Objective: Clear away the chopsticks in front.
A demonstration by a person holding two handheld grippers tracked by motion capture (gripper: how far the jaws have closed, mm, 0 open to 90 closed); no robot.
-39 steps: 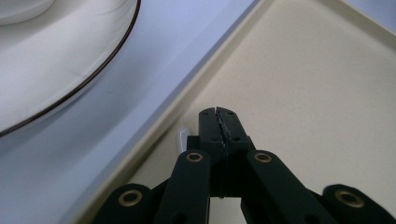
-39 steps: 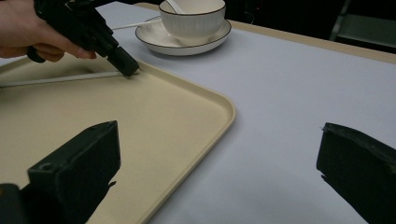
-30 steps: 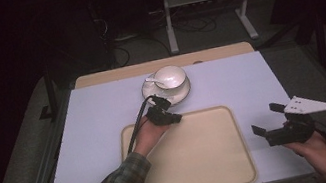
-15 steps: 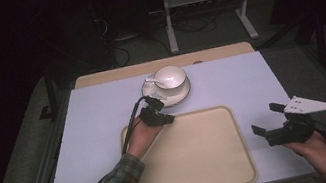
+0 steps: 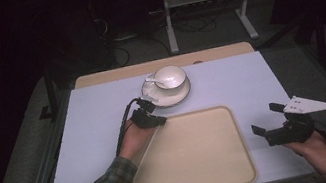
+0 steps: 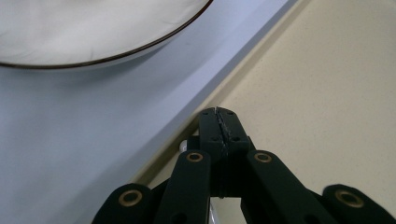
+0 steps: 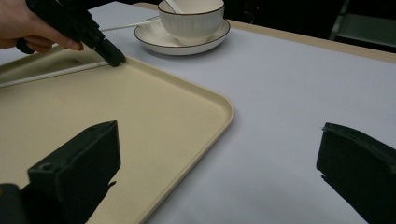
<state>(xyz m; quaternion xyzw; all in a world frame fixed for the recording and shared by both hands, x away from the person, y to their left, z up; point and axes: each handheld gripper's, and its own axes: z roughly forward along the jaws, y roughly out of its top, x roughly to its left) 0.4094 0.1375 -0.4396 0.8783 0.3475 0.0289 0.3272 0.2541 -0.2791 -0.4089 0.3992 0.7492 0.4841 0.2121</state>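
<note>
Left tool (image 5: 156,119) had its jaws pressed together at the tray's (image 5: 226,172) far left corner rim, gripping nothing I could make out. The tray lay at the table's (image 5: 250,81) near middle, long axis left to right. Saucer (image 5: 179,94) with cup (image 5: 170,76) stood just beyond. Right tool (image 5: 270,121) hovered wide open and empty over bare pale cover right of the tray. Dark room behind.

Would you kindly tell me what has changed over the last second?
The left tool drew back slightly from the saucer to the tray's far-left rim, jaws shut. The right tool stayed open beside the tray; cup and saucer did not move.
</note>
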